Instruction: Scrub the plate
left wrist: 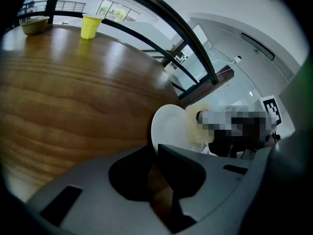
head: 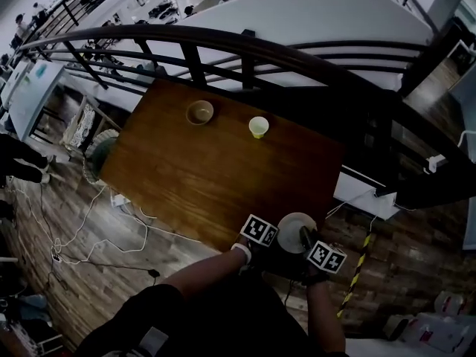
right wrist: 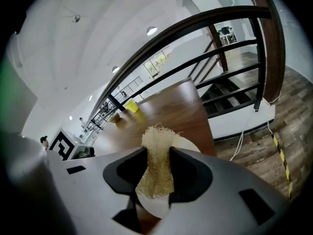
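A white plate (head: pixel 292 227) is held tilted over the near right corner of the wooden table (head: pixel 208 169). My left gripper (head: pixel 269 236) is shut on the plate's left rim; in the left gripper view the jaws (left wrist: pixel 155 153) pinch the edge of the plate (left wrist: pixel 168 126). My right gripper (head: pixel 307 241) is shut on a pale fibrous scrubber (right wrist: pixel 156 163), which rests against the plate's face (right wrist: pixel 190 144). From the left gripper view, the scrubber (left wrist: pixel 196 126) touches the plate's right side.
A brown bowl (head: pixel 199 112) and a yellow cup (head: pixel 258 127) stand at the table's far side; both also show in the left gripper view as bowl (left wrist: pixel 34 24) and cup (left wrist: pixel 90 26). A dark railing (head: pixel 245 50) runs behind the table. Cables (head: pixel 89 229) lie on the floor at left.
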Motion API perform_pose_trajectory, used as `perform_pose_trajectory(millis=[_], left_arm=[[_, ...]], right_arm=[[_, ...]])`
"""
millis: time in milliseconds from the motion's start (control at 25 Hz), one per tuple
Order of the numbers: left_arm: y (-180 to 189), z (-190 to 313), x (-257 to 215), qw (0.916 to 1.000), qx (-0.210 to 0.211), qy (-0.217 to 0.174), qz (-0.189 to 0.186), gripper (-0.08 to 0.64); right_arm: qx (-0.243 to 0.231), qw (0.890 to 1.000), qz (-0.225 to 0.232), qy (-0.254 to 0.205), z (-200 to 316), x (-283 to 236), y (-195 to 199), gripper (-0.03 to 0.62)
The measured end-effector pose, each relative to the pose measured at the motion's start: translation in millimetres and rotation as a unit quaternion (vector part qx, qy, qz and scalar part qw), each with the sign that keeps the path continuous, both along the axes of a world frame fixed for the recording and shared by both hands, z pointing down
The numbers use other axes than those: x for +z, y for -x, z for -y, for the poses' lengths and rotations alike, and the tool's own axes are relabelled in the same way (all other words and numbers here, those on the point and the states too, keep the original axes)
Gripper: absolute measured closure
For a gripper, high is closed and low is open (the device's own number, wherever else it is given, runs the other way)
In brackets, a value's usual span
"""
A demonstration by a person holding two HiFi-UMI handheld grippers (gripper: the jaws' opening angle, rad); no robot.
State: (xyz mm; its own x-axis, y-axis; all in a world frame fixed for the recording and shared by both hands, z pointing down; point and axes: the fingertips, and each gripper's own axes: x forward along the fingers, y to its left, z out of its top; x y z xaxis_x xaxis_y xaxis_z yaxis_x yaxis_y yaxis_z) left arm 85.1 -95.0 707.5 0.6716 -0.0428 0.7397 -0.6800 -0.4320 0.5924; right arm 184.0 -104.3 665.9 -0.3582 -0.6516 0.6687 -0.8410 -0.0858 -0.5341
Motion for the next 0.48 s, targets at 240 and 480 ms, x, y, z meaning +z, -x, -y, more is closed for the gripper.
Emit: perform_pose_trajectory(millis=[240, 480], left_arm=[[3, 1, -1, 1.0, 0.001, -0.001, -0.002, 0.531], [1, 4, -1, 1.0, 0.003, -0.005, -0.003, 0.531]], right_arm=[[-0.069, 0.997, 0.02, 0.005, 10, 9, 60, 0.443], [-0.098, 0.995, 0.025, 0.018, 10, 21, 76, 0.443]])
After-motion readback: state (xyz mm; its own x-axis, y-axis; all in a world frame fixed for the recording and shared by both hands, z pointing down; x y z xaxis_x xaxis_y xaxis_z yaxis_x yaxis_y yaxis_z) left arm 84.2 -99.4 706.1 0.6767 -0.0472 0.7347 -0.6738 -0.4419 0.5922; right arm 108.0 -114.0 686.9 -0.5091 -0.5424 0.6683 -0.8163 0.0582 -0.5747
